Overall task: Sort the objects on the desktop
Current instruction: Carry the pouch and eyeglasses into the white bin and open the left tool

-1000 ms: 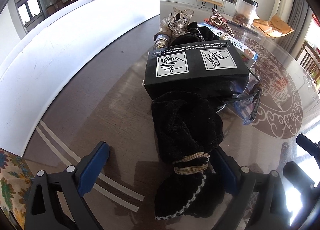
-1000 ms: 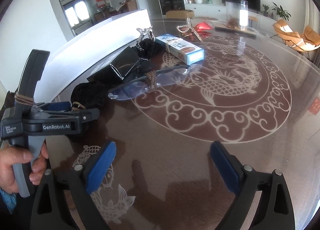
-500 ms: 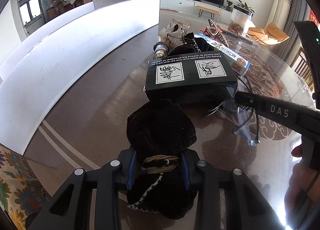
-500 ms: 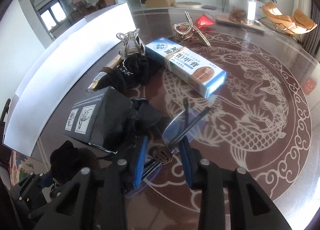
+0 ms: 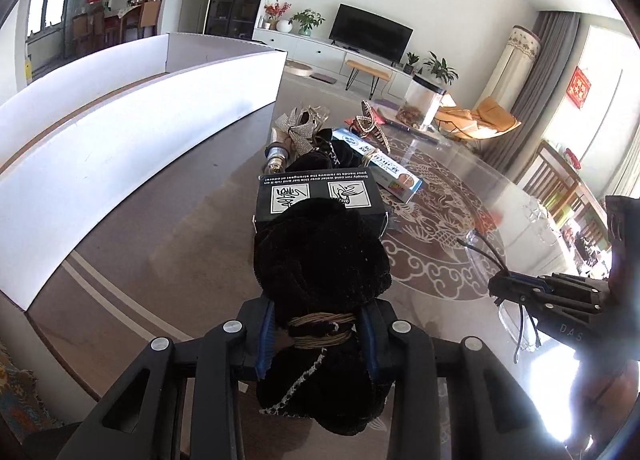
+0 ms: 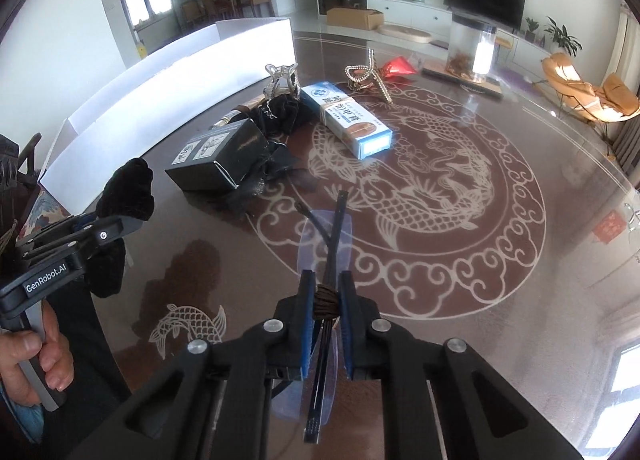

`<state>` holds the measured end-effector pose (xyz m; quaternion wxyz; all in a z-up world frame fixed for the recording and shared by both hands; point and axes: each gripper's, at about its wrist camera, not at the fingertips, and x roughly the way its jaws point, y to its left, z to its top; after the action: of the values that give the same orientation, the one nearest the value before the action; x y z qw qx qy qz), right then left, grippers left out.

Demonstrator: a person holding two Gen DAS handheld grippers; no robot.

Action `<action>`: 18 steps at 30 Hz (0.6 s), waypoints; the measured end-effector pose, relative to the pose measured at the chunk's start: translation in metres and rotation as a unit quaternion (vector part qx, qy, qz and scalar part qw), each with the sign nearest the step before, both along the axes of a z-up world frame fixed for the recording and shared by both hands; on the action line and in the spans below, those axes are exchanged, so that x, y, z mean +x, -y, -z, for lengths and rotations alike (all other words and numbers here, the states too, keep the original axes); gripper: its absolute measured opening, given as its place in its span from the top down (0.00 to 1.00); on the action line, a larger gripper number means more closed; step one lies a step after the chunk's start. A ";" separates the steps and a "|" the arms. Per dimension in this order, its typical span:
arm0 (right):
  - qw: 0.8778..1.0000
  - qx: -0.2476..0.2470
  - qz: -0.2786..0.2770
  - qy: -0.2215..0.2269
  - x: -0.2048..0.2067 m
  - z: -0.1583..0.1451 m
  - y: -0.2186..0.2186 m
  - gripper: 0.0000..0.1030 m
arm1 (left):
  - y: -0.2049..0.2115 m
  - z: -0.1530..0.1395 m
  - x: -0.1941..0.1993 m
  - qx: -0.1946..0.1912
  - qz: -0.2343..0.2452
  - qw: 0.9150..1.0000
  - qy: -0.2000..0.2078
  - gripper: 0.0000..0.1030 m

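- Stretching along the left edge of the table (image 6: 500, 300), the white tray (image 5: 120, 148) has its open top within reach of both hands, and I judge it the likely place for sorted items
- Lying far of both grippers, the black box (image 6: 216, 164) sits beside the blue-and-white carton (image 6: 348, 120); both rest flat and untouched, probably left for a later turn
- Held clear of the table, the black velvet pouch (image 5: 320, 256) is clamped at its cord-wrapped neck by the left gripper (image 5: 318, 332), whose fingers have just closed on it; pinching that narrow neck lets the soft bulk bunch up beyond the pads
- Hanging folded, the glasses (image 6: 326, 256) are pinched by the right gripper (image 6: 326, 308) at a dark cord wound round the temple arms, fingers nearly together; that keeps the pads off the clear lenses
- Resting at the far end near the tray, the silver hair claw (image 6: 282, 78) and beaded clip (image 6: 366, 76) wait untouched
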<state>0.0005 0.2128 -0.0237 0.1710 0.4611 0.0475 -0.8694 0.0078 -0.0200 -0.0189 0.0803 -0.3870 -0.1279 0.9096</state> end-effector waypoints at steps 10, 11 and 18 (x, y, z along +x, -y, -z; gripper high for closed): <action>0.996 -0.057 -0.067 -0.029 -0.008 -0.042 0.066 0.88 | 0.091 -0.062 0.019 0.045 -0.058 0.997 -0.036 0.67; 0.994 -0.063 -0.078 -0.034 -0.015 -0.050 0.081 0.88 | 0.105 -0.071 0.014 0.042 -0.069 0.996 -0.039 0.67; 0.978 -0.122 -0.161 -0.059 -0.075 -0.102 0.219 0.88 | 0.226 -0.095 -0.043 -0.016 -0.166 0.986 -0.010 0.67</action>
<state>-0.0747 -0.0063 0.0786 0.3607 0.3706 0.0247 -0.8555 -0.0355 -0.2456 0.0766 -0.0768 -0.3521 -0.1749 0.9163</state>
